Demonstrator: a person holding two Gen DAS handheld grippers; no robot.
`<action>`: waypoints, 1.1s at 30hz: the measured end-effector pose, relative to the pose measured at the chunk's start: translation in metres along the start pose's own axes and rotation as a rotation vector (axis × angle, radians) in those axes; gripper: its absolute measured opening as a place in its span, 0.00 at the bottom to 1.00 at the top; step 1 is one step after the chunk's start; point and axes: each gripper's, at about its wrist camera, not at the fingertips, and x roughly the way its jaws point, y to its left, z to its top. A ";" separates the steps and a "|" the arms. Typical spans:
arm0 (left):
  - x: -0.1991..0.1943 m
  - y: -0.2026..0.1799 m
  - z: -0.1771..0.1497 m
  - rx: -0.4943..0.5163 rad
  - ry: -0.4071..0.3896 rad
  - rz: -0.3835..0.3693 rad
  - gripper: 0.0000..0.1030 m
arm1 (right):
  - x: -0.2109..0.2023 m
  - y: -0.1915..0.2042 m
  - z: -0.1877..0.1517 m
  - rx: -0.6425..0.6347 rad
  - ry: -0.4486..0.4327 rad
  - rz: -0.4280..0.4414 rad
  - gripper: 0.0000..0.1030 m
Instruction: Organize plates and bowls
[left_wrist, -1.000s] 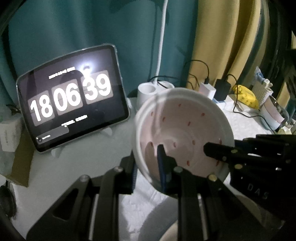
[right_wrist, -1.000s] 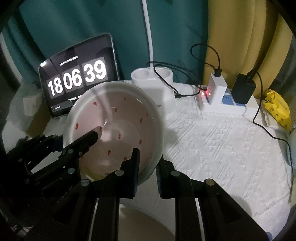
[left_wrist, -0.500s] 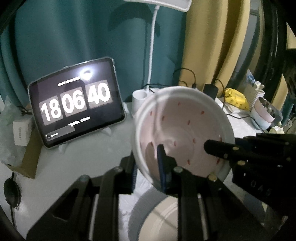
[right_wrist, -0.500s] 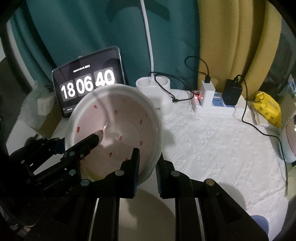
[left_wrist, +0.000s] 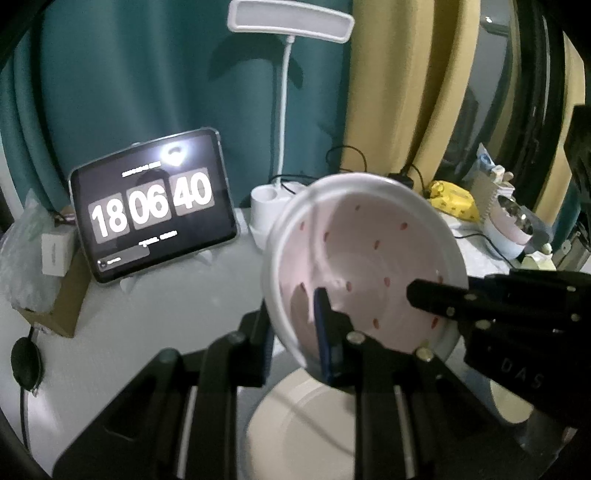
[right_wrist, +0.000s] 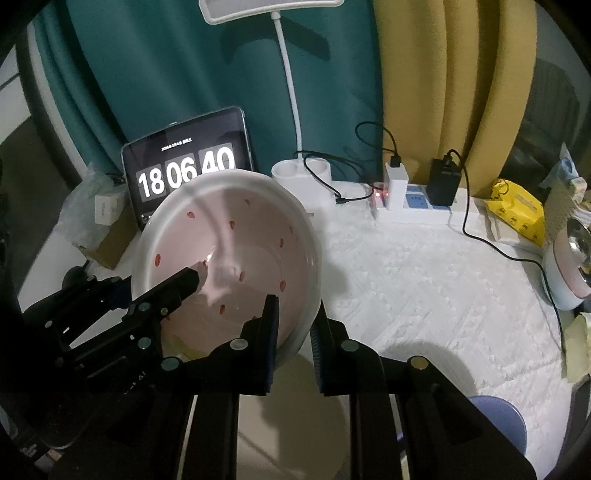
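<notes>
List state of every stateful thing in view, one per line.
spotted bowl: held off the table, tilted
left gripper: jaws shut on the bowl's rim
right gripper: jaws shut on the bowl's rim
cream plate: flat on the table, under the bowl
tablet: on, clock showing
desk lamp: looks off
power strip: red light on, two chargers plugged in

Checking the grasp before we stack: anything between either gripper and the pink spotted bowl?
Nothing visible. The left gripper and right gripper each clamp the rim of the pink red-spotted ceramic bowl directly, one finger inside, one outside. It hangs tilted above a cream plate.
</notes>
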 end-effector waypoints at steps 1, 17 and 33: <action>-0.002 -0.002 -0.001 0.001 -0.001 0.000 0.20 | -0.003 -0.001 -0.002 0.001 -0.003 0.001 0.17; -0.025 -0.047 -0.016 0.027 -0.004 -0.025 0.20 | -0.043 -0.031 -0.032 0.030 -0.033 0.007 0.17; -0.037 -0.095 -0.027 0.046 0.009 -0.062 0.20 | -0.076 -0.068 -0.058 0.066 -0.062 0.003 0.17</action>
